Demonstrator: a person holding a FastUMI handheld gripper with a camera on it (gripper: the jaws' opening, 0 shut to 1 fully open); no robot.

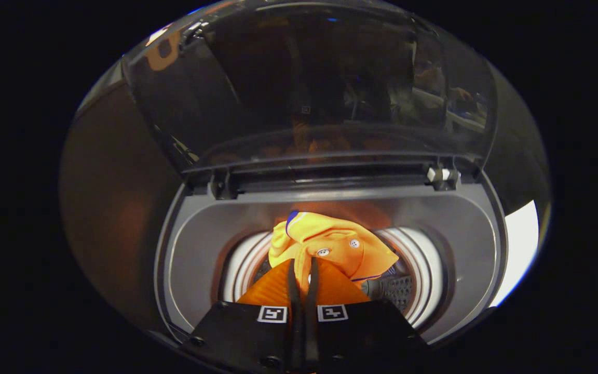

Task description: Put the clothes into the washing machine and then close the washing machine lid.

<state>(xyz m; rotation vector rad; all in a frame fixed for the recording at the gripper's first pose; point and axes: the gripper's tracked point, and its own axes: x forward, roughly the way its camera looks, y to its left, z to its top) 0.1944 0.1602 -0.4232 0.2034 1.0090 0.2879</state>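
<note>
Tool [303, 265] pinches orange shirt [330, 246] inside open washing machine [330, 208].

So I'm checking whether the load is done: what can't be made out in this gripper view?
- Drum bottom: hidden by the orange garment and the gripper, so other clothes can't be ruled out.
- Grip: the fingers sit nearly closed on a fold, but the contact itself is hidden by cloth.
- Behind the raised lid: dark reflections blur everything.
- Washer's near rim: covered by the gripper body.

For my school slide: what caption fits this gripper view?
Hand-held gripper pinching an orange shirt over the washing machine drum, lid open.
</note>
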